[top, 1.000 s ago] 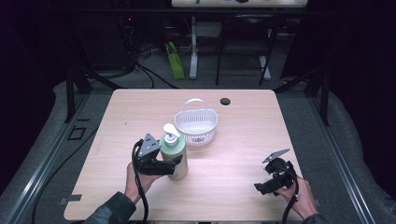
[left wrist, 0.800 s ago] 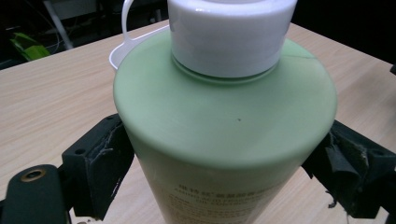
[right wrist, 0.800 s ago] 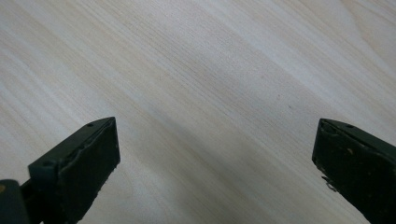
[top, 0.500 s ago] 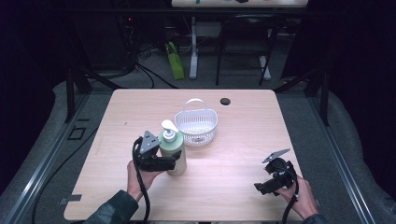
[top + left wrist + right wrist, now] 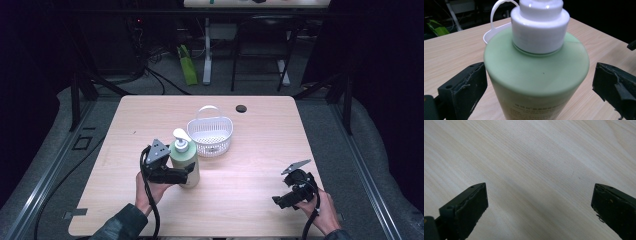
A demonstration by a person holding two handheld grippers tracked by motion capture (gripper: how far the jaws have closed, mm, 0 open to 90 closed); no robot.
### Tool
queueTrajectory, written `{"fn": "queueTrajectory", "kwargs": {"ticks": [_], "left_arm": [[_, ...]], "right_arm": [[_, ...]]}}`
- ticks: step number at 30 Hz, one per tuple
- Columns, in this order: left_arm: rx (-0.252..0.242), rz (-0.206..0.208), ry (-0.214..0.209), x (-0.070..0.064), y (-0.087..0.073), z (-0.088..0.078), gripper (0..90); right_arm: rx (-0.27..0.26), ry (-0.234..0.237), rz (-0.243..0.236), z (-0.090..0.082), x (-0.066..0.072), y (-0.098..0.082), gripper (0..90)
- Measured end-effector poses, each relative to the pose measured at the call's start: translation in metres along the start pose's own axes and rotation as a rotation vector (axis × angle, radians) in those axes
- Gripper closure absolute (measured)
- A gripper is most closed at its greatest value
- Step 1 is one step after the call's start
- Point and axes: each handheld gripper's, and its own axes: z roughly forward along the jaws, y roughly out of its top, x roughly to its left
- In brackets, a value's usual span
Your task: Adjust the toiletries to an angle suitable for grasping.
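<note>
The green pump bottle stands upright on the wooden table, a little left of the table's middle and toward the near edge. Its long axis runs straight up, white pump head on top, with the spout pointing toward about ten o'clock in the high view. In the left gripper view the bottle shows a pale label low on its front with a line of small print; the letters are too small and blurred to read, and no brand can be made out.

The left gripper sits at the bottle's eight o'clock in the high view, held level and aimed at the bottle's lower body. Its jaws have just been opening and now stand spread wide, one on each side of the bottle. In the left gripper view there is a clear gap at the right jaw, while the left jaw stands just beside the bottle's wall, so nothing is pinched.

The white basket, its thin handle raised, stands just beyond the bottle at its one o'clock, near it but apart. A small black round spot lies on the table farther off, toward the far edge.

The right gripper rests well apart at the bottle's four o'clock, near the table's front right corner. Its jaws stand spread wide over bare wood and hold nothing.
</note>
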Motion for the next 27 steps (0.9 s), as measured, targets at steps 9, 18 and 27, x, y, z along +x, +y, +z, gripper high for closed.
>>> {"fn": "queueTrajectory", "kwargs": {"ticks": [9,18,27], "left_arm": [[-0.048,-0.023,0.004,0.006,0.011,-0.005,0.0],[-0.08,-0.038,-0.007,0.007,0.023,-0.002,0.0],[-0.122,-0.048,-0.006,0.006,0.031,0.002,0.0]], "right_arm": [[-0.001,0.006,0.003,0.001,0.001,0.001,0.4],[0.002,0.008,0.001,0.001,0.001,0.0,0.4],[0.003,0.005,-0.004,0.001,0.0,0.0,0.4]]}}
